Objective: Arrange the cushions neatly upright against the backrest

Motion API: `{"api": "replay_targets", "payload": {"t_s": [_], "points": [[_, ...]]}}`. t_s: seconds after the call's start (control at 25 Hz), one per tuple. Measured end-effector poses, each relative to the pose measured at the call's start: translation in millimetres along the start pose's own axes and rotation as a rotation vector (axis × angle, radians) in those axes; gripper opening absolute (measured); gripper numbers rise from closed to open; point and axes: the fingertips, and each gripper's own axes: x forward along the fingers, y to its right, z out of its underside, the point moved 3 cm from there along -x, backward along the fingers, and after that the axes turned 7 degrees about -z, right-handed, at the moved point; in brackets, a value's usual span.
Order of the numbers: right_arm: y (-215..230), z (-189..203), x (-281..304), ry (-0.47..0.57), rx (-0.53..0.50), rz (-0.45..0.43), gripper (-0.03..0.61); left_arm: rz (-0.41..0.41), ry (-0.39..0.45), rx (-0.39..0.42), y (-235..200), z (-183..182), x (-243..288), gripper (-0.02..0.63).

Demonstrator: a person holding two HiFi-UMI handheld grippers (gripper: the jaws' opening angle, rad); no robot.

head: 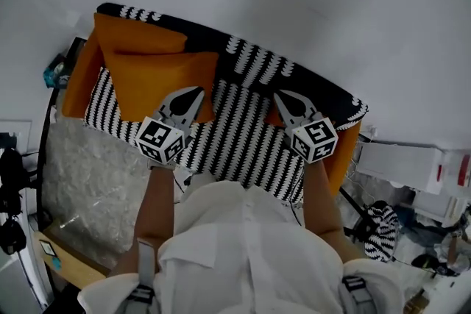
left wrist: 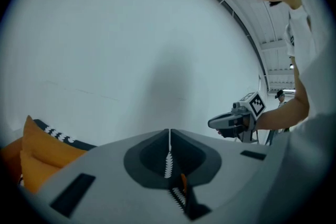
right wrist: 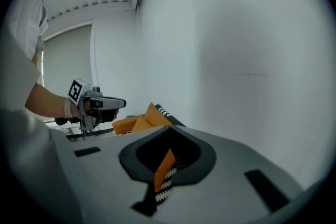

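Note:
A sofa with a black-and-white patterned seat [head: 239,140] and backrest [head: 257,59] fills the head view. One orange cushion [head: 158,81] lies slanted on the seat's left, and another [head: 136,33] leans on the backrest behind it. My left gripper [head: 195,92] hovers over the slanted cushion's right edge, its jaws shut [left wrist: 169,131] with nothing clamped. My right gripper [head: 282,94] is shut above the seat's right part [right wrist: 169,129]. A bit of orange cushion [head: 273,118] shows under it and through its jaw gap [right wrist: 164,168]. The frames do not show it gripped.
Orange side pieces flank the sofa at left [head: 73,88] and right [head: 340,154]. A clear plastic sheet [head: 96,173] and a wooden corner [head: 66,261] lie left of me. White boxes [head: 408,162] and a patterned bag [head: 383,232] stand at right. A white wall is behind.

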Motion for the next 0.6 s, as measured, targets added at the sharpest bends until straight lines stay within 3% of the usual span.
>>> {"api": "replay_targets", "payload": {"t_s": [0.6], "points": [[-90,21,242,-0.176,-0.116,-0.343,0.065,-0.236,-0.084,-0.078,-156,62,-86,0.023]]}}
